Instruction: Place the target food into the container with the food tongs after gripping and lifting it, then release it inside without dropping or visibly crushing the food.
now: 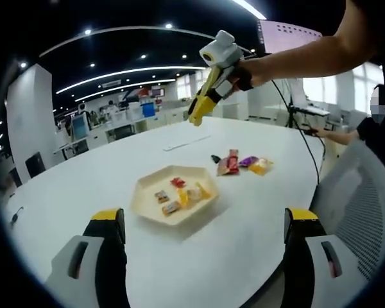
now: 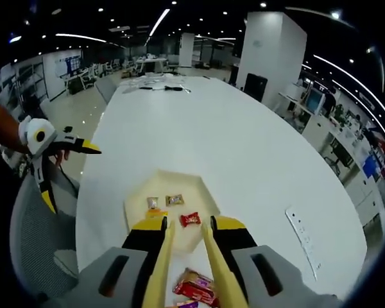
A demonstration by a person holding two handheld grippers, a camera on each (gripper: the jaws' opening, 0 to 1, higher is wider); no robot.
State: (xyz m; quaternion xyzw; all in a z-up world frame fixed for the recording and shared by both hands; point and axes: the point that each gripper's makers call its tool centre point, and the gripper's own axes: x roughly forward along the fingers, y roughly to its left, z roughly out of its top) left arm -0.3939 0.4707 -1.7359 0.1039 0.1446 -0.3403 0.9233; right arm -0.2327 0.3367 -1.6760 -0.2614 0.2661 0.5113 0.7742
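A cream hexagonal tray (image 1: 145,187) (image 2: 194,187) on the white table holds several wrapped candies, among them a red candy (image 2: 190,219) (image 1: 178,182). My right gripper (image 2: 190,230) (image 1: 221,78) is shut on yellow food tongs (image 2: 164,256) (image 1: 203,104) and hangs well above the table's far side. The tongs' arms stand slightly apart with nothing between their tips, pointing down toward the tray. My left gripper (image 1: 204,215) (image 2: 74,179) is wide open and holds nothing, on the near side of the tray. Loose snack packets (image 1: 244,164) (image 2: 196,287) lie on the table beside the tray.
A grey mesh chair (image 1: 366,212) (image 2: 32,224) stands at the table edge. A flat white strip (image 2: 301,239) (image 1: 186,142) lies farther along the table. A black cable (image 1: 303,135) trails over the far edge. A person's arm (image 1: 308,58) carries the right gripper.
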